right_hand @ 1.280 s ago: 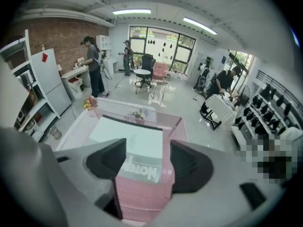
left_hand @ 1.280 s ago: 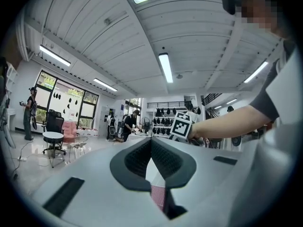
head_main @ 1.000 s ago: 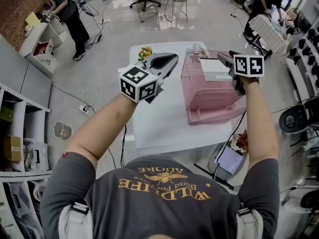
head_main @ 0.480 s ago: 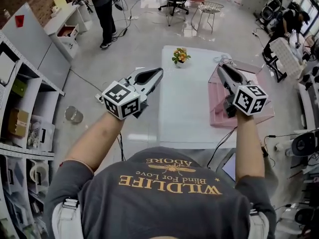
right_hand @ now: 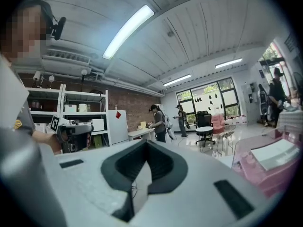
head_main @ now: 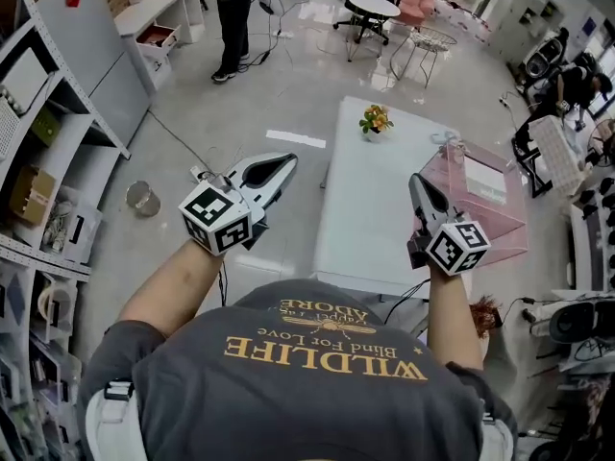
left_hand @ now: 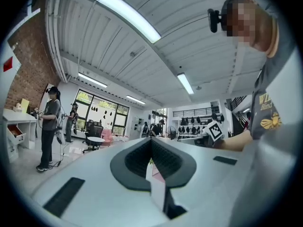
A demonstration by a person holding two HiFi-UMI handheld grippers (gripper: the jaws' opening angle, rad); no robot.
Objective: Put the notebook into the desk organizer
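Note:
The pink clear desk organizer stands at the right edge of the white table. A white notebook lies inside it. In the right gripper view the organizer and the notebook show at the right. My right gripper hovers over the table just left of the organizer, shut and holding nothing. My left gripper hangs over the floor left of the table, its jaws together and nothing between them.
A small flower pot sits at the table's far edge. Shelving lines the left wall, and a metal bin stands on the floor. A person stands at a desk beyond, with a round table and chairs behind.
Both grippers have drawn back from the organizer toward my body. The right gripper's jaws have shut with nothing in them. The notebook stays inside the organizer.

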